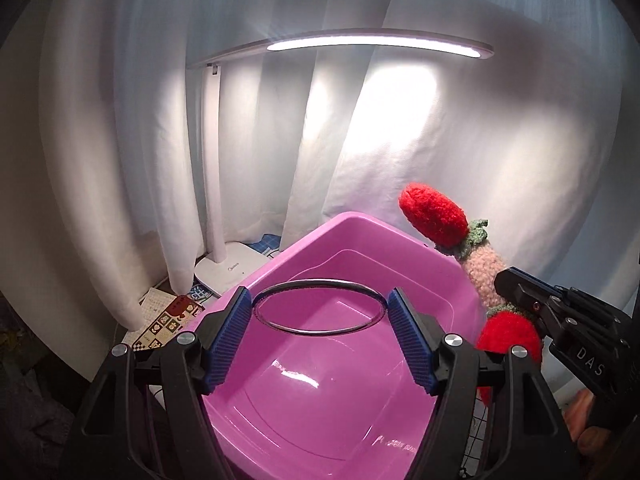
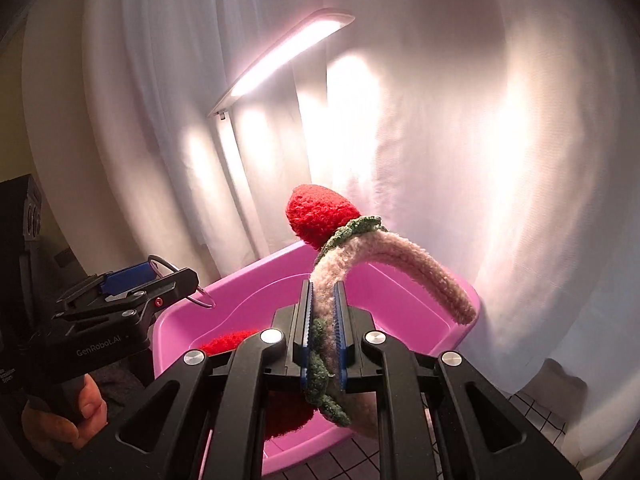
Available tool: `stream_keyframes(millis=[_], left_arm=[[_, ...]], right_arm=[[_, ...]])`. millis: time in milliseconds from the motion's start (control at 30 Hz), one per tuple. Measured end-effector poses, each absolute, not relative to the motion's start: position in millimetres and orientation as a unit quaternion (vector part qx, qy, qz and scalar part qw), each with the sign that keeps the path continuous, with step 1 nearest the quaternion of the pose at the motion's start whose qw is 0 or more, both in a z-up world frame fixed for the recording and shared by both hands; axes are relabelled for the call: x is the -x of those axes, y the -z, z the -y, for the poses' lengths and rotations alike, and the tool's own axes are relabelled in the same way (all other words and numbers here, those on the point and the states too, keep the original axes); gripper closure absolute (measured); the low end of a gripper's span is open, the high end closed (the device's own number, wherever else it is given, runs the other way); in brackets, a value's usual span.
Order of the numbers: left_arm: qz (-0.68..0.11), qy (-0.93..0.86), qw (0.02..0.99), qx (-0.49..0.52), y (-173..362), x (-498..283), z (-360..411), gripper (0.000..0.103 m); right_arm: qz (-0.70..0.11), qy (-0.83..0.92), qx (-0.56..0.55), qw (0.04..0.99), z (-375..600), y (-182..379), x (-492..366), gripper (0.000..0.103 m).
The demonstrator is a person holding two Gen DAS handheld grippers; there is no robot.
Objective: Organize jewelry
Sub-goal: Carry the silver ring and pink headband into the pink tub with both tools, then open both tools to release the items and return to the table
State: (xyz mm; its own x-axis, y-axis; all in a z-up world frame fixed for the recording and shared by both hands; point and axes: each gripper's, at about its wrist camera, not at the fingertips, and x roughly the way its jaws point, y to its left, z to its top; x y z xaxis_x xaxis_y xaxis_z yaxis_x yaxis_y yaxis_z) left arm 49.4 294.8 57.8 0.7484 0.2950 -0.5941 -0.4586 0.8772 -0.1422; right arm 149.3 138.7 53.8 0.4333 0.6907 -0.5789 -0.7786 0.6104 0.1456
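My left gripper [image 1: 320,306] is shut on a thin metal bangle [image 1: 318,282], which spans the gap between its blue pads and hangs level over a pink plastic bin [image 1: 320,400]. In the right wrist view the same left gripper [image 2: 176,276] shows at the left with the bangle [image 2: 202,300] sticking out over the bin's rim. My right gripper [image 2: 323,300] is shut on a fuzzy pink headband [image 2: 400,256] with red crocheted strawberries [image 2: 320,212] and green leaves. The headband [image 1: 480,268] arcs above the bin [image 2: 400,320]. The right gripper [image 1: 512,288] enters the left wrist view from the right.
A lit white desk lamp [image 1: 376,42] stands behind the bin on its base [image 1: 228,270], against white curtains [image 1: 480,140]. Patterned cards [image 1: 168,318] lie left of the bin. A hand [image 2: 64,416] holds the left gripper's handle. A gridded cloth [image 2: 536,416] covers the table.
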Motion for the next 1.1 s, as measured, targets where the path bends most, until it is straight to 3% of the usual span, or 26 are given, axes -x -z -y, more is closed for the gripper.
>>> stream_keyframes(millis=[700, 733, 767, 800, 833, 867, 1100], left_arm=[[-0.429, -0.221, 0.854, 0.194, 27, -86, -322, 0.034], [-0.436, -0.222, 0.85, 0.195, 29, -88, -322, 0.033], [-0.442, -0.224, 0.847, 0.195, 31, -89, -322, 0.032], [-0.446, -0.228, 0.844, 0.194, 32, -90, -323, 0.023], [-0.448, -0.232, 0.842, 0.193, 33, -90, -323, 0.017], [-0.446, -0.235, 0.842, 0.193, 33, -89, -323, 0.01], [-0.45, -0.249, 0.837, 0.186, 31, -85, -322, 0.01]], right_arm=[[-0.487, -0.406, 0.185, 0.75, -245, 43, -227, 0.092], [-0.493, -0.405, 0.189, 0.747, -246, 46, -229, 0.089], [-0.497, -0.403, 0.192, 0.744, -249, 49, -231, 0.074], [-0.497, -0.399, 0.196, 0.745, -249, 51, -233, 0.061], [-0.495, -0.394, 0.2, 0.748, -250, 51, -233, 0.041], [-0.492, -0.392, 0.204, 0.751, -249, 51, -234, 0.038], [-0.49, -0.386, 0.2, 0.756, -241, 51, -236, 0.038]])
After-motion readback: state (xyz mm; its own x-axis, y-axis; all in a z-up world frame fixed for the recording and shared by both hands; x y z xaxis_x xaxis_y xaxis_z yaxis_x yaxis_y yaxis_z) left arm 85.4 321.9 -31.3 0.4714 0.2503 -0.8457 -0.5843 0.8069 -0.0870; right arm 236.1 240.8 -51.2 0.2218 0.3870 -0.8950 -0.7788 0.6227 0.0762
